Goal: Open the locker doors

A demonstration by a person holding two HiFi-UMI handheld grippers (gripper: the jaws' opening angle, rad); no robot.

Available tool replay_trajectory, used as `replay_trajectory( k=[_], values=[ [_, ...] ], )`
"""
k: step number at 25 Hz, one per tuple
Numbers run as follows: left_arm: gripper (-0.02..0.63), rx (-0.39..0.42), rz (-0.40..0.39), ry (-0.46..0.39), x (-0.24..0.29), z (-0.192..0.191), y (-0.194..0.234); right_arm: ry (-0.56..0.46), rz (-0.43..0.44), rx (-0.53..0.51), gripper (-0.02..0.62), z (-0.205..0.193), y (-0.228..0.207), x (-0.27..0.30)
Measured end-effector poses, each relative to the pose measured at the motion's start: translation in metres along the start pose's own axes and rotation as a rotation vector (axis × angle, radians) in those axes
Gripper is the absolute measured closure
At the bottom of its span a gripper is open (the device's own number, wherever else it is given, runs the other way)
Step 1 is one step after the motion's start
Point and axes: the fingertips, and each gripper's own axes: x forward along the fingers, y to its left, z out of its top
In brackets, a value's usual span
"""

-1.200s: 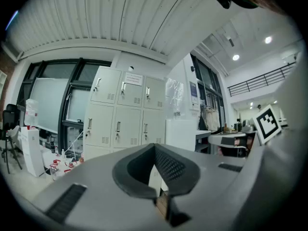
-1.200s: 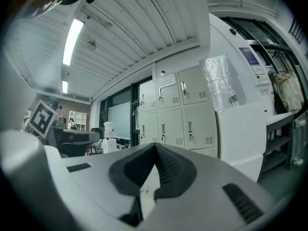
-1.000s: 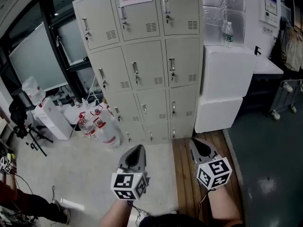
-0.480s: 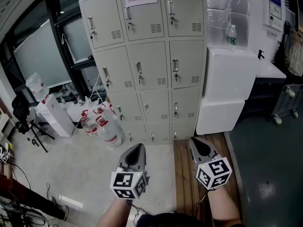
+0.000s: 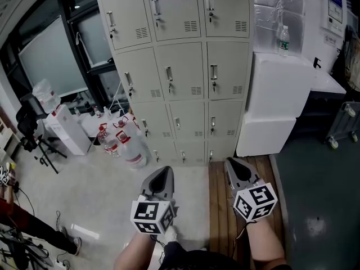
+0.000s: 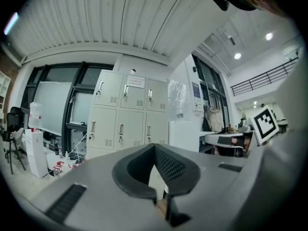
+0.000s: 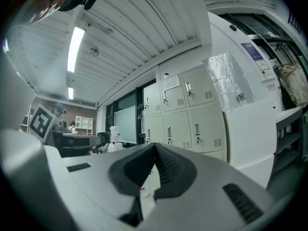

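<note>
The grey locker bank [image 5: 180, 66] stands at twelve o'clock in the head view, every door shut, well apart from both tools. The left gripper [image 5: 164, 176] at six and the right gripper [image 5: 232, 166] at five have their jaws together, empty. The step in hand is likely the approach. The next move calls for closing in and parting the jaws for a door handle [image 5: 214, 73].

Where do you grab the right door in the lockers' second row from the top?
Take the handle, the thin upright bar near the door's left edge. Come straight from the front, jaws either side of it: it stands out from the flat door.
</note>
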Motion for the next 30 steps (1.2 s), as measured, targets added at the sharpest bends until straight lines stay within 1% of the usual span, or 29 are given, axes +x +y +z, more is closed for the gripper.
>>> replay_trajectory(
  k=[6, 14, 17, 24, 30],
  values=[
    [0.604, -0.002, 0.001, -0.002, 0.013, -0.004, 0.015, 0.004, 0.014, -0.005, 0.595, -0.004, 0.003, 0.024],
    [0.605, -0.011, 0.003, -0.006, 0.036, -0.001, 0.055, 0.006, 0.029, -0.010, 0.595, 0.000, 0.014, 0.073],
    [0.606, -0.011, 0.008, -0.004, 0.049, 0.000, 0.075, 0.002, 0.037, 0.005, 0.595, 0.001, 0.018, 0.099],
    [0.606, -0.028, 0.014, -0.006, 0.085, 0.006, 0.132, 0.010, 0.049, 0.001, 0.595, 0.005, 0.028, 0.170],
    [0.604, -0.033, -0.010, -0.003, 0.121, 0.010, 0.183, 0.016, 0.038, 0.002, 0.595, 0.005, 0.035, 0.236]
  ],
)
